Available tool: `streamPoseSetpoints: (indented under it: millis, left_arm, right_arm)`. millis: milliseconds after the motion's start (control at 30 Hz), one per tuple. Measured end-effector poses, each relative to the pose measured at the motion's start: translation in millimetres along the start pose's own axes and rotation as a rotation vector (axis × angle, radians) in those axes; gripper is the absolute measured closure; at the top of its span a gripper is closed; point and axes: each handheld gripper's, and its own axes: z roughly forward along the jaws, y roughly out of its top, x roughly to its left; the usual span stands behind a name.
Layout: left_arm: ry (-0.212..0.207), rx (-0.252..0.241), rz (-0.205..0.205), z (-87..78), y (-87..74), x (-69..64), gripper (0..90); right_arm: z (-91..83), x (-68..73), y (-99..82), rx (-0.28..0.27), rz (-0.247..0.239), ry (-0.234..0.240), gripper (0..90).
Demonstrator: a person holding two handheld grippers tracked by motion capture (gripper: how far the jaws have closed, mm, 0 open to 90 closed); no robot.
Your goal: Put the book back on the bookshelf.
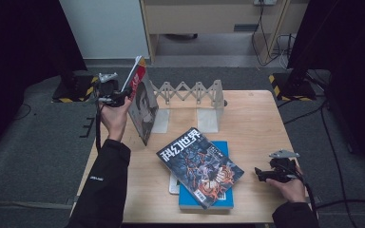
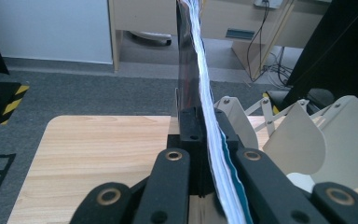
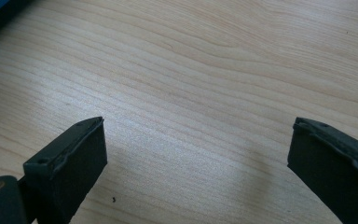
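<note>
Left hand-held gripper [image 1: 121, 96] was pinching a magazine [image 1: 141, 107], jaws pressed on it near its edge; in the left gripper view the page edges [image 2: 208, 140] ran straight up between the two black jaws; magazine stood upright, lifted at the left rear of the desk [image 1: 252, 118], just beside the left end of the folding book rack [image 1: 190, 92]; lower corner looked close to the desk, contact could not be told; rack's dividers stood bare, nothing slotted in yet.

Right hand-held gripper [image 1: 266, 175] was spread wide, holding nothing; it rested low at the right front of the desk, well apart from the rack; in the right gripper view the jaws stood apart over bare wood [image 3: 191, 93].

Between the two hands lay a second magazine [image 1: 199, 166] with a dark cover, flat and skewed on top of a blue book [image 1: 221, 199]; something white [image 1: 172, 185] peeked from under them, too hidden to name.

Progress judged: early; first magazine picked up and stood on edge, not yet in the rack; left to do: slide it between dividers, release, then shelve the flat magazine and the blue book.
</note>
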Motion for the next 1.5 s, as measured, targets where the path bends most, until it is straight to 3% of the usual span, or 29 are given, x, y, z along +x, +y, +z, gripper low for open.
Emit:
streamPoseSetpoints:
  millis: [267,467,667,900,1233,1500]
  left_arm:
    - [0.026,-0.020,0.017,2.0,-4.5,-0.3,86.0]
    - [0.010,-0.002,0.024,1.4,-8.7,2.0,85.5]
    - [0.002,-0.018,0.027,-5.2,-11.0,7.1,82.4]
    - [-0.020,-0.050,0.040,-18.4,-8.2,9.8,69.3]
    - [-0.093,-0.121,0.033,-45.9,-14.9,17.5,46.9]
    - [-0.146,-0.138,0.071,-72.2,-38.3,22.6,36.3]
  right_arm:
    - [0.8,0.2,-0.1,-0.002,-0.008,-0.002,4.9]
    - [0.6,0.2,-0.2,0.002,-0.007,-0.001,4.9]
    - [0.6,0.5,-0.2,-0.002,-0.010,-0.003,4.9]
    - [-0.2,0.7,-0.2,-0.001,-0.002,-0.004,4.9]
    - [-2.7,0.2,0.8,-0.016,0.003,-0.014,4.9]
    - [-8.0,-0.1,3.2,-0.059,0.013,-0.027,6.8]
